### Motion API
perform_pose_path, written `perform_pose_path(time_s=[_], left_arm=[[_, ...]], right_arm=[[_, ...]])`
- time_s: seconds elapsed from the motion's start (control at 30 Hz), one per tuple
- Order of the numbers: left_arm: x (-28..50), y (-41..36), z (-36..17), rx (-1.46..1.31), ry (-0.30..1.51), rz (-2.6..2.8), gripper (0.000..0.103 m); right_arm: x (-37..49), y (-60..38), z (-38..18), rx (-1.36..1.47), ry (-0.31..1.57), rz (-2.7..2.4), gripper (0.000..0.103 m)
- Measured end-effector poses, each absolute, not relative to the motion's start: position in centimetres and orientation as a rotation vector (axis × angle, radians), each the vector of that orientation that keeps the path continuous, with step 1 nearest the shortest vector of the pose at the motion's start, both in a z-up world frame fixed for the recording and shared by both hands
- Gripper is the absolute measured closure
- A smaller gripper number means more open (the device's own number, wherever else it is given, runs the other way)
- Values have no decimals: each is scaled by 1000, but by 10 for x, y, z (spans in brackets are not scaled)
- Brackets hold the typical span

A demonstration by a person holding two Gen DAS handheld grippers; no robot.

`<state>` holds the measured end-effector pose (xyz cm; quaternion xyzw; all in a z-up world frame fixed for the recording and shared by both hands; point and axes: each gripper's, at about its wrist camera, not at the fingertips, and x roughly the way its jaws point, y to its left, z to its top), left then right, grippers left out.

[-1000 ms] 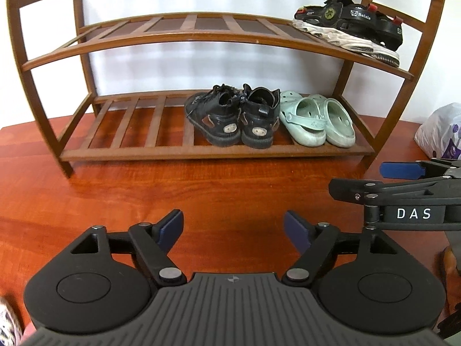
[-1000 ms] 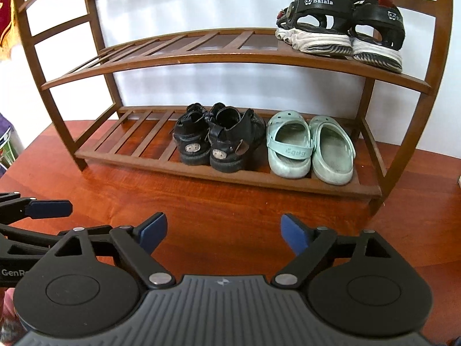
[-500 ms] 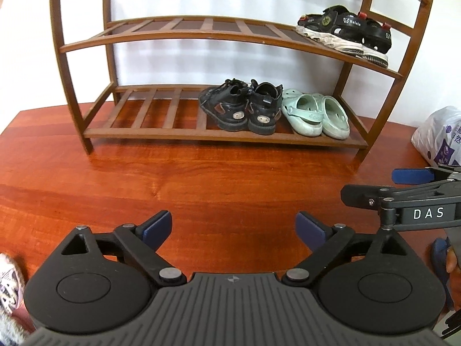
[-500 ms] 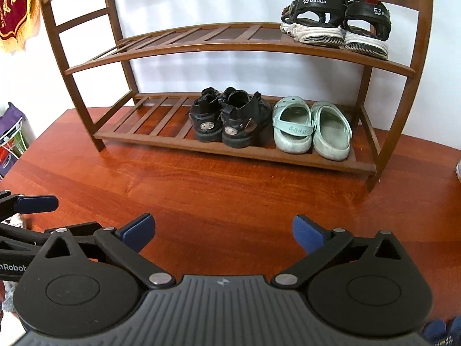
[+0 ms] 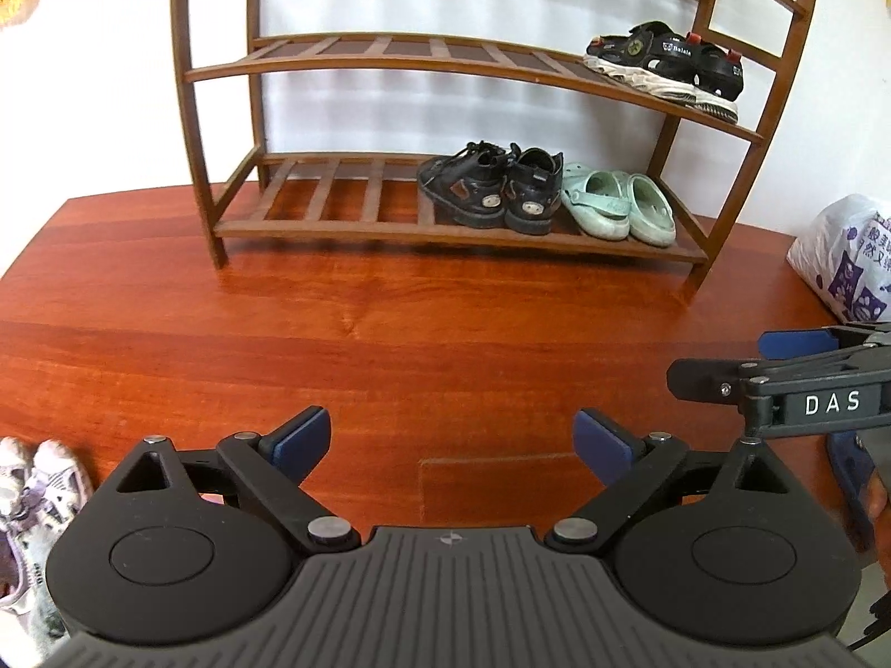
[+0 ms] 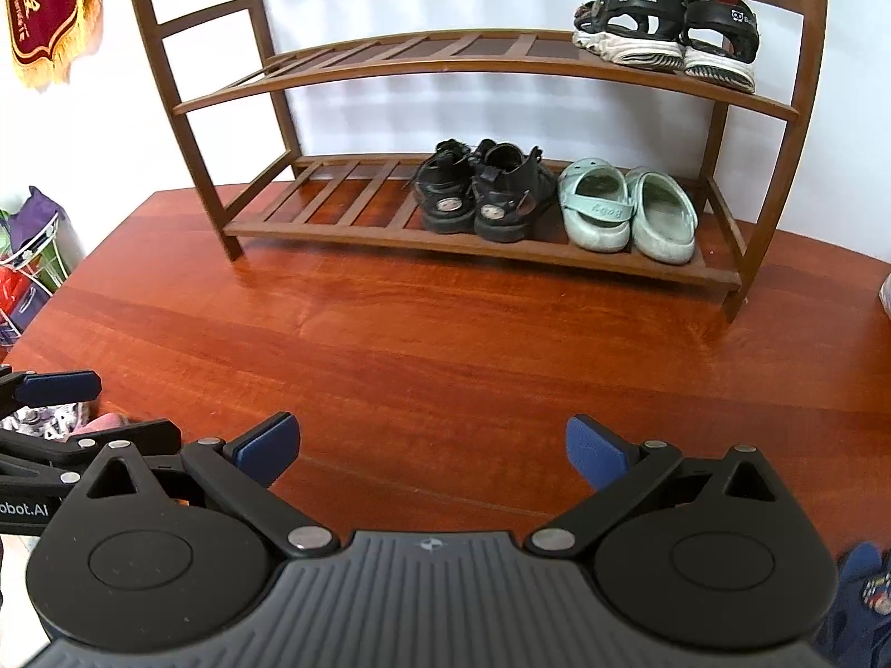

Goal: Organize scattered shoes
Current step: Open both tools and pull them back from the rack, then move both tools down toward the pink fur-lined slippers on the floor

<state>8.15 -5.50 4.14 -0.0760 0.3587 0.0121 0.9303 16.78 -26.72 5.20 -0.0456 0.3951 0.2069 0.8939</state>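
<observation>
Grippers come first: the left gripper has its blue-padded fingers spread wide apart, with nothing between them, only the red-brown wooden floor under the gap. The right gripper is spread just as wide and also holds nothing. In the left wrist view the right gripper appears from its side at the right edge, and I cannot tell its opening from there. The shoe rack stands against the white wall. On its bottom shelf the black shoes sit side by side, touching each other, and just beside them on the right are the mint green clogs, heels to the front. On the middle shelf, at the right end, is the pair of black sandals with white soles. On the floor, near the left gripper, lie white patterned sneakers, partly cut by the frame edge; they are well apart from the rack. A dark blue thing at the lower right corner of the right wrist view may be another shoe, but it is too cut off to be sure. A white plastic bag lies on the floor right of the rack. Compared with one second ago, both grippers have moved back from the rack, so it looks smaller and more floor shows, and the fingers of both stand wider apart than before.
</observation>
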Motion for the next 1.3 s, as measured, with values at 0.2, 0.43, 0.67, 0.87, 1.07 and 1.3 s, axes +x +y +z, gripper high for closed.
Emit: perform_pose_path(time_s=[0.2,0.43,0.67,0.87,1.07,1.3], left_arm=[[51,-35,37,-141,746,19,8],[23,-7,32,-126,772,35,8],[7,22,28,-160,767,108,8],[-5,49,25,-189,773,177,8],[-15,79,22,-191,785,192,8],[-21,120,19,-126,817,129,8]], right_arm=[[138,-247,50,-95,821,425,1],[121,-230,50,-106,822,459,1],[114,-216,50,-128,820,519,1],[114,-200,50,-152,822,566,1],[110,-179,50,-165,828,569,1],[97,-146,43,-126,855,536,1]])
